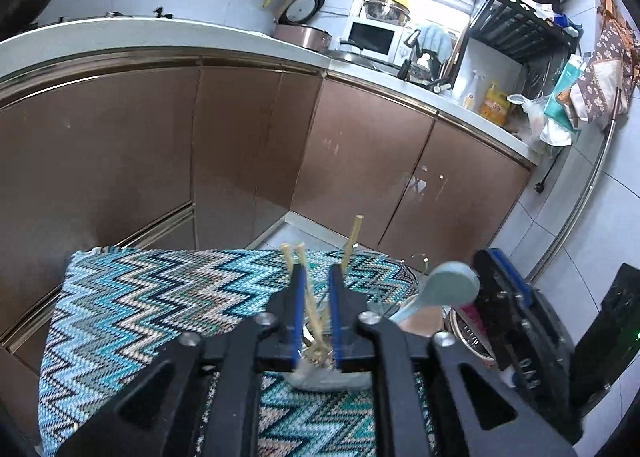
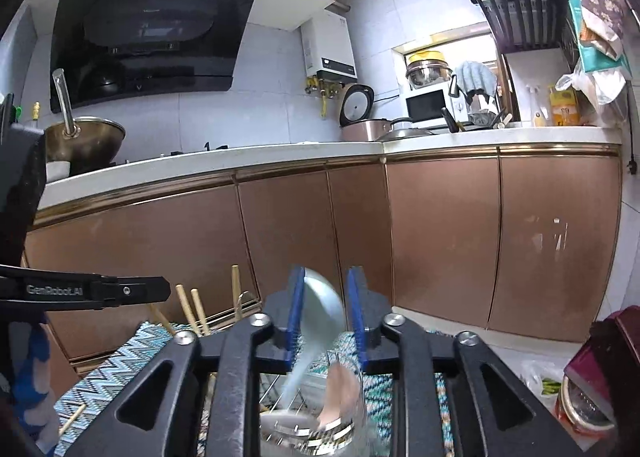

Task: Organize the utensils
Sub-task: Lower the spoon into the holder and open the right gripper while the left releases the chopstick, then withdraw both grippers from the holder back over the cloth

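A zigzag-patterned blue cloth (image 1: 152,297) is covering a low table in a small kitchen lined with brown cabinets (image 2: 440,237). On it, a wire utensil holder (image 2: 240,307) is standing with wooden chopsticks (image 1: 312,309) and a pale blue spoon (image 2: 324,309) poking upward. The left gripper (image 1: 316,277) is straddling the chopsticks, its blue jaws slightly apart and seemingly not pinching. The right gripper (image 2: 326,281) is framing the spoon's bowl, jaws spread. Closing squarely on the handle, then lifting straight up, would likely avoid tipping neighbours.
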{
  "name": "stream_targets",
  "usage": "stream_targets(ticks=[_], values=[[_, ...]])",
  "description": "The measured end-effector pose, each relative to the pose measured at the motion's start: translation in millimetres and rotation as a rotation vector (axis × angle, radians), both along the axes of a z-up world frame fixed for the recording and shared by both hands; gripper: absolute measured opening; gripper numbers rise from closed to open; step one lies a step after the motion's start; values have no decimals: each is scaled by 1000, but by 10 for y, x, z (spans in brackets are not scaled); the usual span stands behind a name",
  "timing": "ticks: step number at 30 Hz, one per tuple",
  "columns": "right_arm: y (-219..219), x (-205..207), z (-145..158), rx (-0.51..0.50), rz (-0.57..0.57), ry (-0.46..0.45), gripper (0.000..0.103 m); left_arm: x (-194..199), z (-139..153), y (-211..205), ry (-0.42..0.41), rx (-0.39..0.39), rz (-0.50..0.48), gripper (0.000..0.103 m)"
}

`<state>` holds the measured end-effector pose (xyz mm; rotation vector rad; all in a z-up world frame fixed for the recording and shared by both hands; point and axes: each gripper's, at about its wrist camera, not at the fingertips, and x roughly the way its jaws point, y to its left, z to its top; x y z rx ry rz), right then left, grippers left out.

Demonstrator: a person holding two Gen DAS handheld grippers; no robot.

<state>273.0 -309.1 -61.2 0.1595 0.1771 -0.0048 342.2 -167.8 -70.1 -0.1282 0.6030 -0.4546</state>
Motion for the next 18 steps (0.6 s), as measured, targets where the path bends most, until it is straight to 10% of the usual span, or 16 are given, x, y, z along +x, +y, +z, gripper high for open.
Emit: stream_targets(ticks=[18], values=[[210,-1018,77,72,-28,110,44,-1015,66,918,26,-48,127,34]])
